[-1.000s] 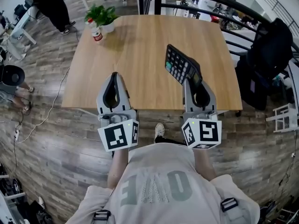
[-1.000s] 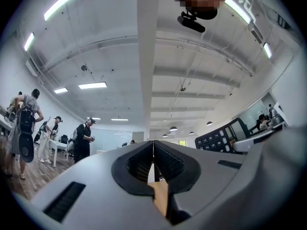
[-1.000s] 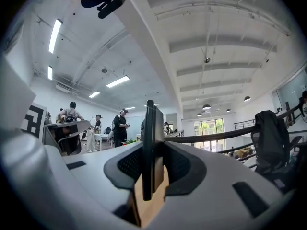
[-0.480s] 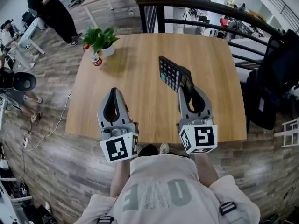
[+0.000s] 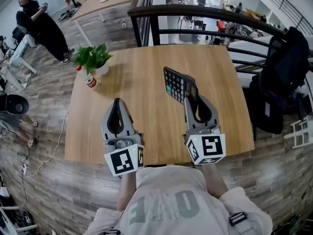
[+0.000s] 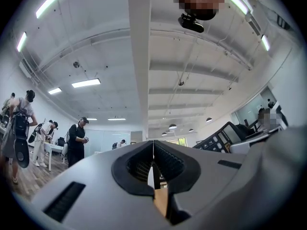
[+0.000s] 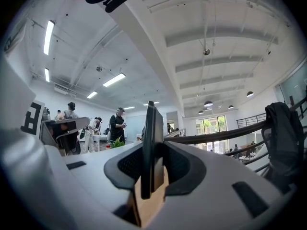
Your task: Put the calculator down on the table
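The black calculator (image 5: 177, 83) hangs tilted above the right half of the wooden table (image 5: 142, 72), with my right gripper (image 5: 192, 95) shut on its near end. In the right gripper view the calculator (image 7: 152, 143) stands edge-on between the two pads. My left gripper (image 5: 117, 103) hovers over the table's near left part, shut and holding nothing. Its tips meet in the left gripper view (image 6: 153, 145), where the calculator (image 6: 221, 138) shows at the right with its keys toward me.
A potted plant (image 5: 93, 58) and a small red-labelled bottle (image 5: 90, 80) stand at the table's far left corner. A dark railing (image 5: 205, 12) runs behind the table, a black coat (image 5: 286, 67) hangs at the right, and a person (image 5: 41, 26) stands far left.
Both grippers have moved forward from the table's near edge to over the tabletop. The calculator went with the right gripper, still held and tilted. Jaws unchanged.
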A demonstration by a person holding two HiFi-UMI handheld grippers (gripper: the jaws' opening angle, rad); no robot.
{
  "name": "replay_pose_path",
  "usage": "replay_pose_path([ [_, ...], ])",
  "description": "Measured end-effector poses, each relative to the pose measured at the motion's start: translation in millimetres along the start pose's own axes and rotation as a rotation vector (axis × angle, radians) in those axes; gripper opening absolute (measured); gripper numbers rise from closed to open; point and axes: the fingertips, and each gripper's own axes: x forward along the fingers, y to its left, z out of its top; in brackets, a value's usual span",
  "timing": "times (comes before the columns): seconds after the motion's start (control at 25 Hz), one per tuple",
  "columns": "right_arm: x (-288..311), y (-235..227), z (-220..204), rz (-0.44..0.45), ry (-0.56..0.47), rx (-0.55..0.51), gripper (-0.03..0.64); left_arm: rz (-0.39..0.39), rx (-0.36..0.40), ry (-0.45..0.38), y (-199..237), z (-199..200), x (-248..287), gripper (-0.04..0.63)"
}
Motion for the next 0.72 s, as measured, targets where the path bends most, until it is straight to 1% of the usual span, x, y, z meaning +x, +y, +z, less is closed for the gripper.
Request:
replay_pose_path([
  [0.16, 8, -7, 0, 0.004, 0.015, -0.017, 0.104, 0.007, -0.003, -0.007, 3, -1, 8, 0.009],
  [0.28, 16, -11, 2, 0.032, 0.041, -0.030, 0.091, 0.021, -0.010, -0.005, 8, -3, 9, 0.009],
  [0.36, 29, -10, -9, 0.074, 0.109, -0.026, 0.083, 0.031, -0.023, 0.000, 13, -5, 13, 0.009],
  [0.48, 47, -2, -38, 0.142, 0.215, 0.003, 0.081, 0.048, -0.018, 0.014, 21, -10, 14, 0.009],
  [0.6, 55, 8, -53, 0.182, 0.260, -0.015, 0.081, 0.060, -0.001, 0.038, 30, -21, 13, 0.009],
  [0.72, 67, 20, -56, 0.274, 0.297, -0.052, 0.081, 0.084, 0.026, 0.055, 41, -30, 13, 0.009],
])
